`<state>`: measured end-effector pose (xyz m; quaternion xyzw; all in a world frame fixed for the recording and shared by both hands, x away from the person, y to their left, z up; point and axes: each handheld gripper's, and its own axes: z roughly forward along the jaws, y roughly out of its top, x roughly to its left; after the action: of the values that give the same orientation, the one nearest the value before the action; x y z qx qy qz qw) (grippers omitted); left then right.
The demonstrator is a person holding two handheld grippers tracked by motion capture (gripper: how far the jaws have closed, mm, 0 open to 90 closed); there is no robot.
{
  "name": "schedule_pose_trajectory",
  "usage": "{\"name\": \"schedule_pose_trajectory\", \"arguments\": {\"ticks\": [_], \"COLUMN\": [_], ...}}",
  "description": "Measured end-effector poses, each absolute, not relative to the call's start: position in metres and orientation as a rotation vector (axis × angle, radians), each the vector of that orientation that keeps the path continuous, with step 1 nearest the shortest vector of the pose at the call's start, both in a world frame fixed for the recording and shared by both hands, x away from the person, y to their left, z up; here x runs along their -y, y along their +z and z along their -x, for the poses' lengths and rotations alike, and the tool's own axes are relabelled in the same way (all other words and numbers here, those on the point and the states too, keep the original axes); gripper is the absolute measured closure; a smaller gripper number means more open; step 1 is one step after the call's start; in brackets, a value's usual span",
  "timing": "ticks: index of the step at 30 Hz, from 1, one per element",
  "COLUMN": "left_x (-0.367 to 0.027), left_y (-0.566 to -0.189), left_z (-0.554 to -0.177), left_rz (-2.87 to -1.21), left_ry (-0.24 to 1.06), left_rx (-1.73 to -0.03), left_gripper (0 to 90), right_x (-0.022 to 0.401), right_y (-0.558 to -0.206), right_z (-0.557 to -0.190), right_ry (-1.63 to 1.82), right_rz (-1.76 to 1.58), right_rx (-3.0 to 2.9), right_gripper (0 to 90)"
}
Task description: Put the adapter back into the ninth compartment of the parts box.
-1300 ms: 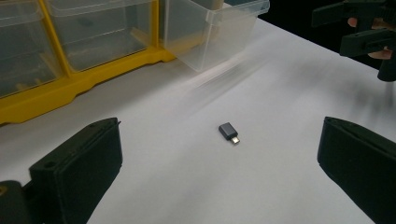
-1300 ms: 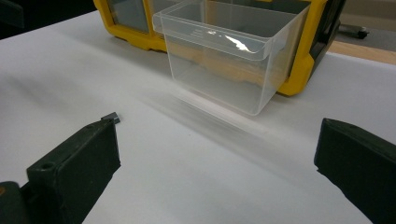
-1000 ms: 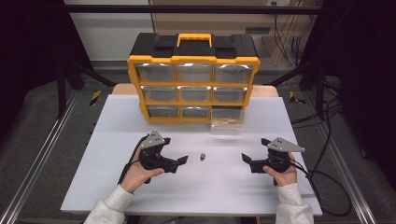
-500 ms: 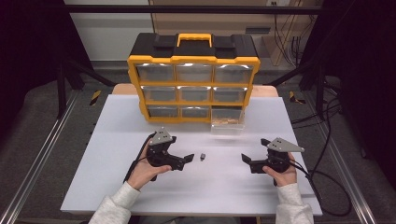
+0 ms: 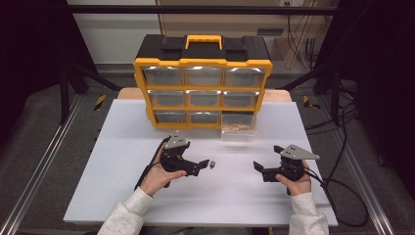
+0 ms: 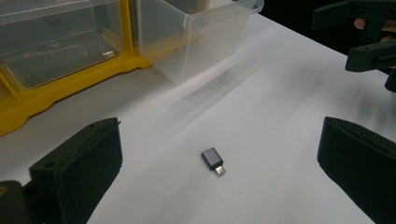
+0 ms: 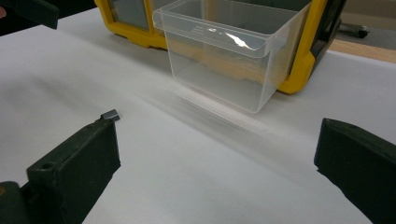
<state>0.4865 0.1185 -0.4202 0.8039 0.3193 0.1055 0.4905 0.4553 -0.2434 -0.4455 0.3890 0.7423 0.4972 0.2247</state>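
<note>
Holding the left gripper wide open, jaws spread well apart in the left gripper view, nothing between them yet. Lying straight ahead of those jaws, near, on the bare white table: a small grey USB-C adapter, roughly centred in the gap, a touch nearer the left jaw. Running its long axis diagonally across the jaw line, metal plug end pointing back toward the gripper and slightly to its right, grey body end pointing away. Judging from that skew, needing a slight turn of the hand before closing, or else closing across the adapter's corners.

Holding the right gripper open too, jaws equally spread and empty, well apart from the adapter; seeing the adapter from there just past the tip of its own left jaw, off to the side rather than ahead. Leaving the left gripper clearly the nearer one, so likely the one to make the pick.

Standing farther out beyond the adapter: a clear plastic drawer pulled out of the bottom right slot of a yellow and black parts organizer, apparently open for a drop.

Reading no brand name or label anywhere; faint moulded marks on the drawer's rim staying too small to make out.
</note>
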Motion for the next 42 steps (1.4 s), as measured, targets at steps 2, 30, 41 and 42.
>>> {"name": "schedule_pose_trajectory", "arguments": {"ticks": [2,30,41,42], "left_x": [-0.116,-0.089,-0.082,-0.081], "left_y": [-0.420,-0.440,-0.449,-0.449], "left_z": [-0.488,-0.503,-0.508,-0.509], "left_rz": [-1.955,-2.023,-2.044,-2.041], "left_ry": [0.258,0.239,0.241,0.241], "left_rx": [-0.779,-0.845,-0.869,-0.874], "left_gripper": [0.0,0.0,0.2,0.2], "right_x": [0.243,0.244,0.244,0.244], "right_y": [-0.446,-0.446,-0.447,-0.447], "right_z": [-0.455,-0.455,-0.456,-0.455], "right_ry": [1.371,1.373,1.373,1.373], "right_rz": [-1.072,-1.076,-1.076,-1.079], "right_rx": [-2.049,-2.049,-2.048,-2.048], "right_gripper": [0.5,0.5,0.5,0.6]}}
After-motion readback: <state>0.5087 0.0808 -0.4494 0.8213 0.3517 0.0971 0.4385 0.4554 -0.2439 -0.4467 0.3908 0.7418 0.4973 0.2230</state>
